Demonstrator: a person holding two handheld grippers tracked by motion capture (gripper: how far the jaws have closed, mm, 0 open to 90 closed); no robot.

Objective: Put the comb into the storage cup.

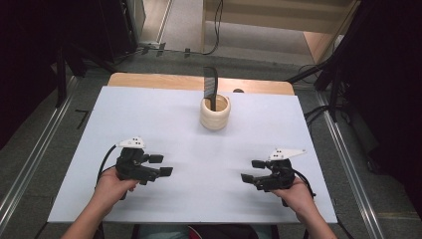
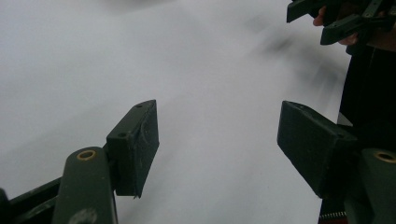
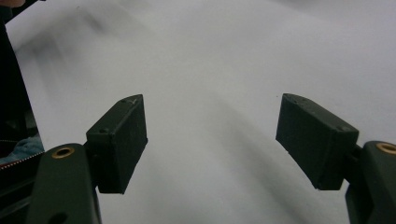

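A black comb (image 1: 211, 88) stands upright in a small, round, cream-coloured holder (image 1: 215, 115), its toothed upper part rising well above the rim. The holder sits on the far middle of a white table top (image 1: 164, 119), just short of the strip of bare wood (image 1: 159, 81) along the far edge. Both are well apart from the two grippers, which sit near the person's edge of the table, one on each side. The left gripper (image 1: 164, 165) is held in the person's left hand (image 1: 113, 186) and points toward the middle of the table; its two black jaws stand wide apart with nothing between them. In the left gripper view, the same gripper (image 2: 217, 144) shows its two square pads (image 2: 137, 140) spread over bare white surface, and the right gripper (image 2: 336, 18) appears far off in the upper right corner. The right gripper (image 1: 253, 171) is held in the person's right hand (image 1: 298, 194) and points inward toward the left one, its jaws also wide and empty. The right gripper view shows this gripper (image 3: 212, 140) with pads (image 3: 122, 140) well apart above plain white table. Each gripper carries a pale three-cornered plate on top and trails a black cable. Grey floor and metal rails lie around the table.
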